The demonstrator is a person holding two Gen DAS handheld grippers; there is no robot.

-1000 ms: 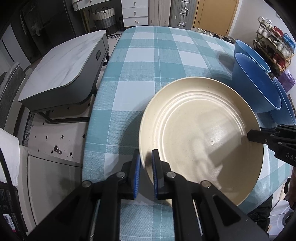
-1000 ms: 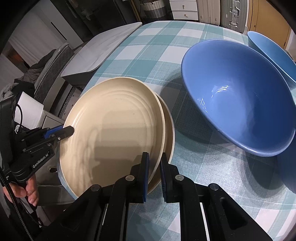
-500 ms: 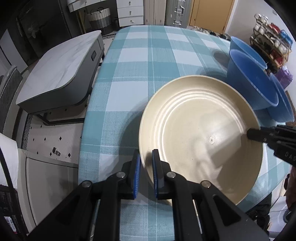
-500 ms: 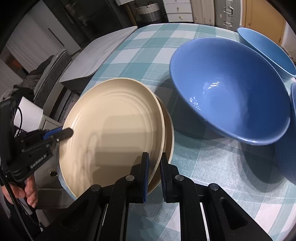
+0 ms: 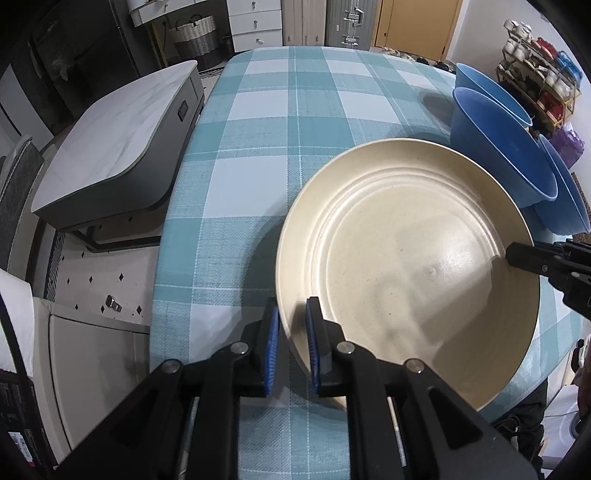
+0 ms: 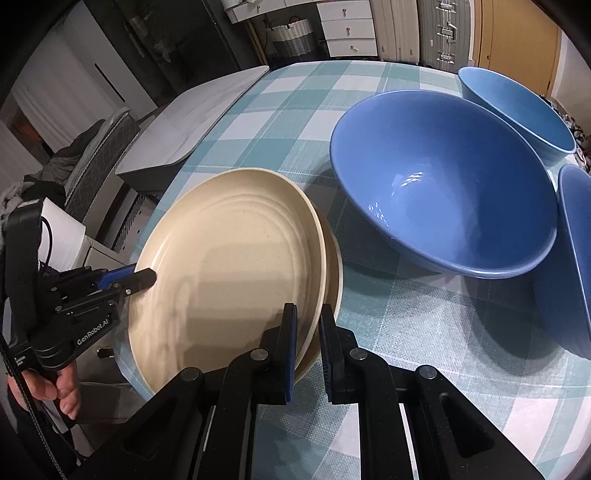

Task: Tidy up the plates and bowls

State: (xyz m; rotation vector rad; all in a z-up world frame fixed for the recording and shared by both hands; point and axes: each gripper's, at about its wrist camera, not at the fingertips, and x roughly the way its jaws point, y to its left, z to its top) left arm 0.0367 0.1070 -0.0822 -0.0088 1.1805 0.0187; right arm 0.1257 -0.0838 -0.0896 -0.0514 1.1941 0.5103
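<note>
Teal and white checked cloth covers the table (image 5: pixel 295 155), and white drawers and a wicker basket (image 5: pixel 194 35) are seen at the far wall. A low grey cabinet (image 5: pixel 118 147) is placed just beside the left edge of the table.

Near the front edge of the table, a cream plate (image 6: pixel 229 266) is held over a second cream plate (image 6: pixel 334 273), which lies on the cloth under it and shows only at the right side. The upper plate is tilted.

The left gripper (image 5: pixel 290 350) is set on the left rim of the upper plate; its jaws are opening, and a narrow gap is visible between the blue pads and the rim. The right gripper (image 6: pixel 308 350) is closed on the opposite rim of the same plate.

Three blue bowls are placed near the right edge of the table: a large one (image 6: pixel 443 184) just beside the plates, one (image 6: pixel 517 110) behind it, and one (image 6: pixel 572 266) at the right.
</note>
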